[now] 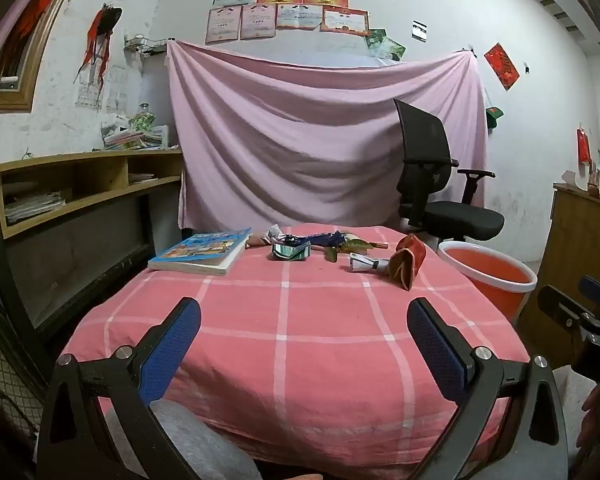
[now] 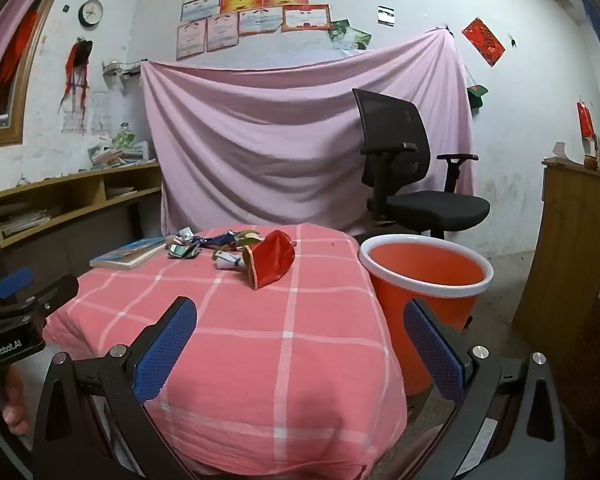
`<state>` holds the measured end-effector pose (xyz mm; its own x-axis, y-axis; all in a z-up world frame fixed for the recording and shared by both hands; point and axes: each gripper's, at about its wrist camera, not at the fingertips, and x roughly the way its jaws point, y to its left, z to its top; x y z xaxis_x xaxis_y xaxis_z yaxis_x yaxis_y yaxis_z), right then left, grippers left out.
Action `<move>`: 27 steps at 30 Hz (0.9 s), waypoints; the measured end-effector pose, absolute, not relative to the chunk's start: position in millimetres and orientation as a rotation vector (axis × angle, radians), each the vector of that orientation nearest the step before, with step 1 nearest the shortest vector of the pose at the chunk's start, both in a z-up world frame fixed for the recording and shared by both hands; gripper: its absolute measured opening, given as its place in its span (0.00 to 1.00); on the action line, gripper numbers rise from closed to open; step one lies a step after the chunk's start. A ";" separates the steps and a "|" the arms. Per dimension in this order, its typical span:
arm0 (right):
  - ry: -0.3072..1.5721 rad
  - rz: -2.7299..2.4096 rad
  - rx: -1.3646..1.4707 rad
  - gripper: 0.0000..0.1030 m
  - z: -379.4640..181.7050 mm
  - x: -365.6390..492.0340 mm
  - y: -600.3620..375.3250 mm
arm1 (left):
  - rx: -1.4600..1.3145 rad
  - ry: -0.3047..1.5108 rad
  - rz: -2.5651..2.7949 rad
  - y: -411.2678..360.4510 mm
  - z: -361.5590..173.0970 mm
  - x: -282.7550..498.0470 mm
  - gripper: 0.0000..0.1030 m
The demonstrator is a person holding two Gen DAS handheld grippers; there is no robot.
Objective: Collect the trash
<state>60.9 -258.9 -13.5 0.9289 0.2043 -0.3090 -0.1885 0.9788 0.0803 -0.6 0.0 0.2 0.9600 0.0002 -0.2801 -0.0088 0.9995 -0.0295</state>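
1. Left gripper [image 1: 304, 344] sits at the bottom of its own view with the blue pads spread wide apart, nothing between them, just hanging over the near part of the pink checked cloth [image 1: 320, 320].
2. Same deal with the right gripper [image 2: 300, 340]: jaws fully apart, empty, low in its frame, over the cloth's right edge.
3. The trash is all bunched up at the far end of the cloth, roughly the middle of both frames. There's a crumpled red wrapper [image 2: 271, 262], which is the closest piece and sits furthest right in the pile.
4. Just to its left lies a small white rolled wrapper [image 2: 227, 261], touching or nearly touching the red one, can't quite tell.
5. Further back and left: a green folded wrapper [image 1: 291, 251] and a dark blue wrapper [image 1: 320, 239] behind it, plus some leafy-looking scraps I can't make out.
6. A blue book [image 1: 202, 251] lies flat on the cloth, left of the pile.
7. Orange bucket [image 2: 426, 276] with a white rim stands on the floor just beside the cloth's right edge, at centre-right of the right view.
8. Black office chair [image 2: 408, 168] behind the bucket, in front of a pink hanging sheet [image 2: 260, 140].
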 end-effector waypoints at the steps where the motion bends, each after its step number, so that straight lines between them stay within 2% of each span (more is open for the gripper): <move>1: 0.321 0.202 0.049 1.00 -13.5 60.9 -258.9 | -0.033 0.283 0.004 0.1 0.4 -1.1 0.98; 27: 0.320 0.206 0.051 1.00 -15.6 60.0 -257.0 | -0.052 0.294 0.002 5.2 -2.1 -1.9 0.98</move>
<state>60.0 -257.0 -15.6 0.9286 0.2087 -0.3067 -0.1925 0.9778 0.0825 -1.9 5.2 -2.1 0.9571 -0.0057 -0.2897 -0.0094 0.9987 -0.0507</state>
